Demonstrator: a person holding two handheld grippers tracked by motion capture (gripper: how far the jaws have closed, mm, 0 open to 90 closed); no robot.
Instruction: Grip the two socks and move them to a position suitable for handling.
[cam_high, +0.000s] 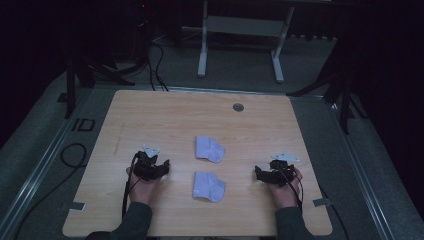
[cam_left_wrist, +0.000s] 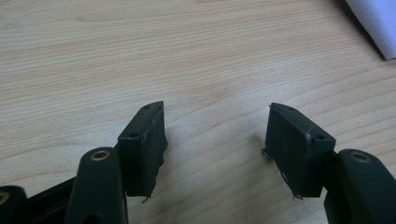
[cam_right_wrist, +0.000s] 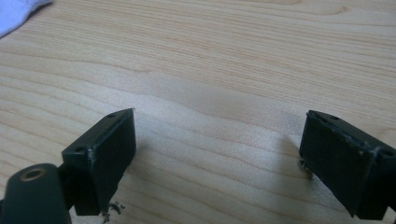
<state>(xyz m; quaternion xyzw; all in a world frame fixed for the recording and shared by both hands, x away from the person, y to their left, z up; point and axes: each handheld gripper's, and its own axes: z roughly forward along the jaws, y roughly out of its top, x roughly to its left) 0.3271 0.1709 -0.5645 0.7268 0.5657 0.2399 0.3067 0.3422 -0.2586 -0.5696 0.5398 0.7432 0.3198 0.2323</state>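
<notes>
Dark surroundings frame a pale wooden table (cam_high: 165, 115), with a grey floor and a white frame stand (cam_high: 240, 30) beyond its far edge. On the table, near the middle, lie two small white socks, one behind the other: the far sock (cam_high: 209, 148) and the near sock (cam_high: 208, 186), apart from each other. You hold the left gripper (cam_high: 159, 167) low over the wood to the left of the socks and the right gripper (cam_high: 261, 174) to their right, each well short of the cloth.

In the left gripper view your fingers (cam_left_wrist: 144, 149) stand wide apart with nothing between them but bare wood, and a corner of white cloth shows at the upper right. In the right gripper view the fingers (cam_right_wrist: 105, 158) are likewise spread and empty, with a bit of cloth at the upper left.

You look to be at the start, before any grasp. The next move likely calls for you to bring both grippers inward to a sock and close on its edges without bunching the fabric
</notes>
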